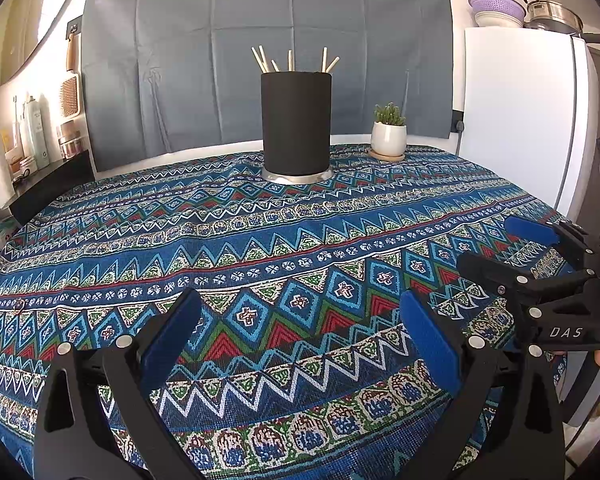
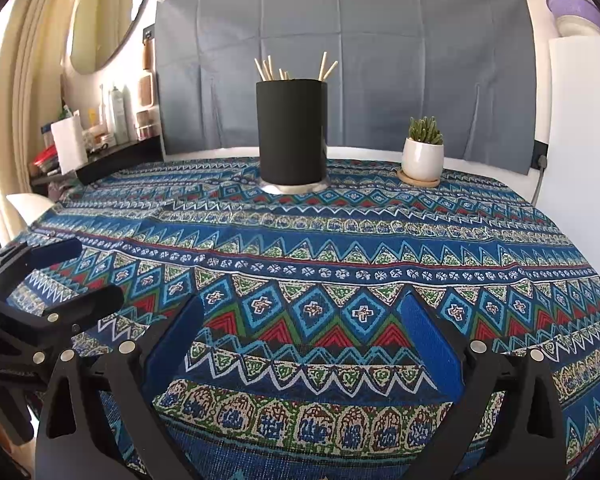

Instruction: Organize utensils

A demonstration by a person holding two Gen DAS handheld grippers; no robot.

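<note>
A black cylindrical utensil holder [image 1: 296, 124] on a silver base stands at the far middle of the table; it also shows in the right wrist view [image 2: 291, 132]. Several wooden chopstick ends [image 1: 290, 60] stick out of its top, also seen in the right wrist view [image 2: 324, 66]. My left gripper [image 1: 300, 304] is open and empty, low over the patterned tablecloth [image 1: 260, 248] near the front edge. My right gripper [image 2: 300, 308] is open and empty beside it. The right gripper shows at the right of the left wrist view [image 1: 496, 244]; the left gripper shows at the left of the right wrist view [image 2: 96, 272].
A small succulent in a white pot [image 1: 389, 134] on a wooden coaster stands right of the holder, also in the right wrist view [image 2: 423, 154]. A white fridge [image 1: 520, 120] stands at the right. A shelf with bottles [image 1: 36, 132] is at the left. A grey cloth [image 1: 260, 40] hangs behind.
</note>
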